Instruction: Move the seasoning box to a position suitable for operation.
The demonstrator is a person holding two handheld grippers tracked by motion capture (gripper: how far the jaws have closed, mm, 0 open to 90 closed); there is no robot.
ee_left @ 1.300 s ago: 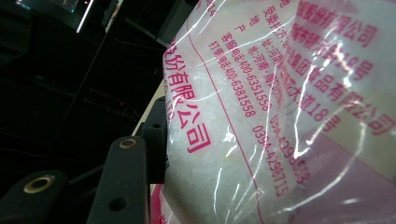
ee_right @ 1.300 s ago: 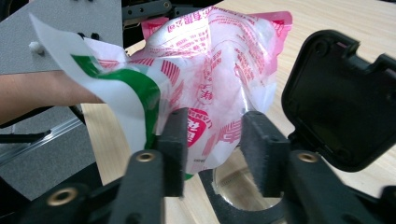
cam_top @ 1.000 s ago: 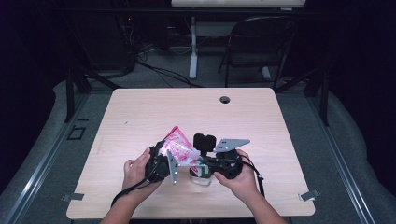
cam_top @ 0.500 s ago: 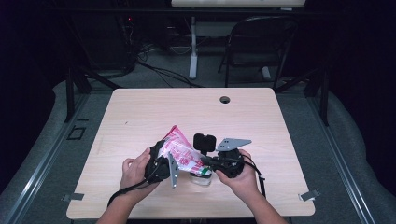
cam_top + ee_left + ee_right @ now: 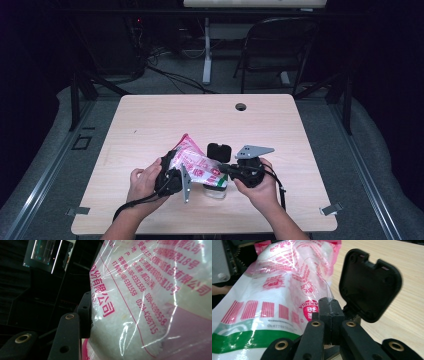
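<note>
The left gripper holds a plastic bag of white grains printed in red, its jaws clamped across the bag's full body; in the left gripper view one black jaw presses into the bag's side. The jaws have just been closing a little, with the bag between them. The right gripper comes at the bag from the other side, its jaws pressed tight together and pinching a fold of the clear film at the bag's edge, seen in the right gripper view. The bag hangs between the two grippers, lifted just above the wooden table, near the person's edge. A clear container sits on the table just beneath the bag, between both hands.
</note>
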